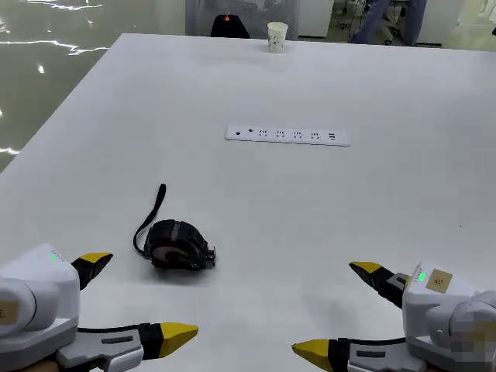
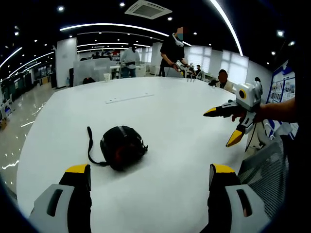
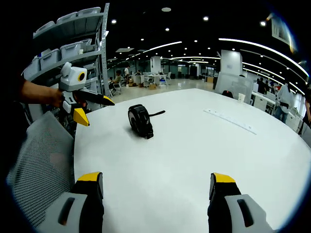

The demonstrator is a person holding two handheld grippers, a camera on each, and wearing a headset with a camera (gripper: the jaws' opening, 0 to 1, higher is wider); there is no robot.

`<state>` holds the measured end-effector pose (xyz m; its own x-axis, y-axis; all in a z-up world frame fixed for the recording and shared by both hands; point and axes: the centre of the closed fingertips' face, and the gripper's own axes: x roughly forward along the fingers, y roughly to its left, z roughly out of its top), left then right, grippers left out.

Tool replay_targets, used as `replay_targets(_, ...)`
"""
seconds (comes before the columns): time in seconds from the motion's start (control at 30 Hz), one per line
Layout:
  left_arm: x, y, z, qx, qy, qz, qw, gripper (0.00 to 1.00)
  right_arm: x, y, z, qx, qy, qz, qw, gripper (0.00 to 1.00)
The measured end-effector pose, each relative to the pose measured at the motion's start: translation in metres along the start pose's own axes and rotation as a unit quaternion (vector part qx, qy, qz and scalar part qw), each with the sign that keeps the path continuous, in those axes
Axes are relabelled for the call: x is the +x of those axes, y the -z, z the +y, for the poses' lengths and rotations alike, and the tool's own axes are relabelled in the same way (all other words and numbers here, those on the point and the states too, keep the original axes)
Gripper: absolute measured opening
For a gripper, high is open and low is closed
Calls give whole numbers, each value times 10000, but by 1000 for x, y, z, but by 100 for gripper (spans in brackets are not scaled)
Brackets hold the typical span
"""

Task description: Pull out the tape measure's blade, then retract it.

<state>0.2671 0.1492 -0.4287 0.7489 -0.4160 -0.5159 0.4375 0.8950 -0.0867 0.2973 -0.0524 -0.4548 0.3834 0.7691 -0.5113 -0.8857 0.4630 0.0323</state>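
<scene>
head view: tape measure (image 1: pixel 180 245) (untouched) beyond fingers (image 1: pixel 177 335)

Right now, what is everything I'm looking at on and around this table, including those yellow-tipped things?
Tape measure: one, black with a black wrist strap, on the table in front of the left gripper, blade not pulled out.
Power strip: one, white, flat near the middle of the table.
Paper cup: one, white, upright at the far edge.
Table: one, white, large.
Storage bins: several, grey, on a rack to one side.
Mesh chair: one, grey, at the near edge.
Other people: a few, beyond the far side.
Left gripper: one, white with yellow-tipped black jaws, open, hand-held at near left.
Right gripper: one, same colours, open, near right.
</scene>
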Motion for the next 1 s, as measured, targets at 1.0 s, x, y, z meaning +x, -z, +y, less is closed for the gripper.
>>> replay_targets(1.0, -16, 12, -5, 313, 76, -129, 9994, 99, -18, 4, 7, 169, 83, -104, 9998, 99)
